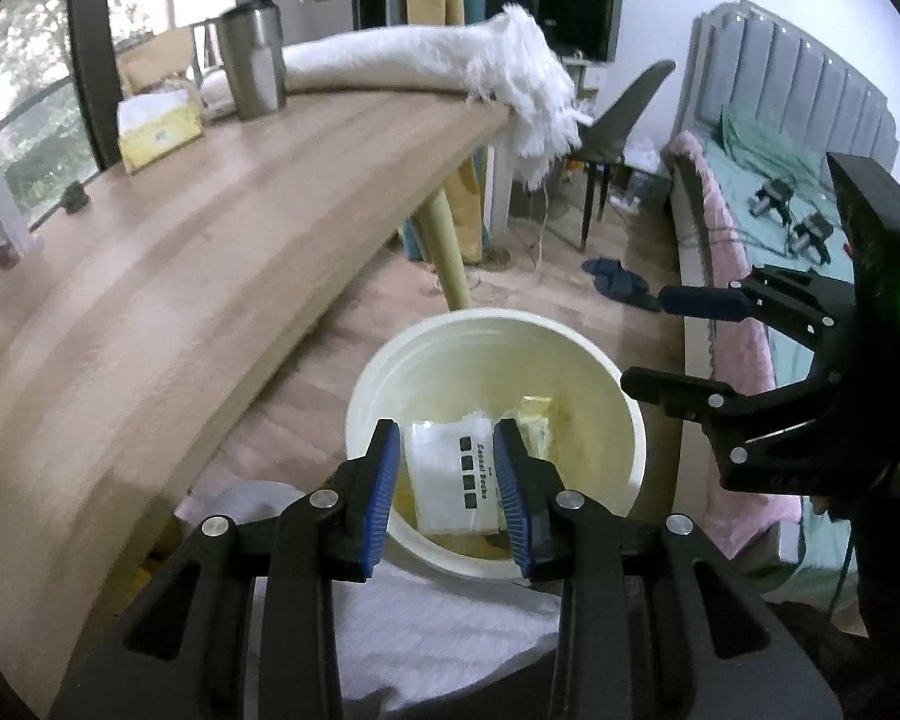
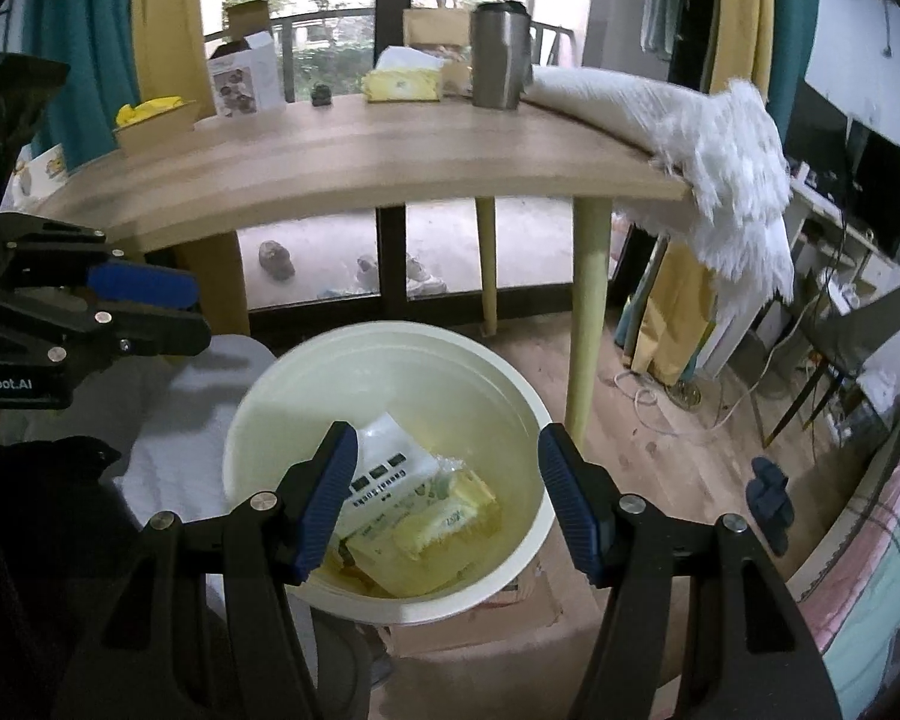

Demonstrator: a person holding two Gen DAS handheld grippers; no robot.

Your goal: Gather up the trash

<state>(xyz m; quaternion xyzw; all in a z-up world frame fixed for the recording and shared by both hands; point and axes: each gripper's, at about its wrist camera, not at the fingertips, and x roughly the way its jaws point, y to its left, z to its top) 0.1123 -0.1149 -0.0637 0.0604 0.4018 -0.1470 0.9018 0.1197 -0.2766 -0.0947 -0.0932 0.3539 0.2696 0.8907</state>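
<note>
Upper left of the right wrist view, on the table (image 2: pixel 342 150): yellow crumpled trash (image 2: pixel 150 105) in 1 cardboard tray, probably light, soft; pinch its bunched top. Center: 1 cream bin (image 2: pixel 528 420) w/ 1 white packet (image 2: pixel 384 456) & approx 2 yellow wrappers (image 2: pixel 450 510), thin, slippery film. Your left gripper (image 1: pixel 447 480) is spread partway, nothing pinched. Your right gripper (image 2: pixel 447 504) is spread wide, empty, over the bin.

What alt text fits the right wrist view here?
The right tool hovers open and empty above a cream bucket holding a white packet and yellow wrappers. Behind stands a wooden table.
</note>
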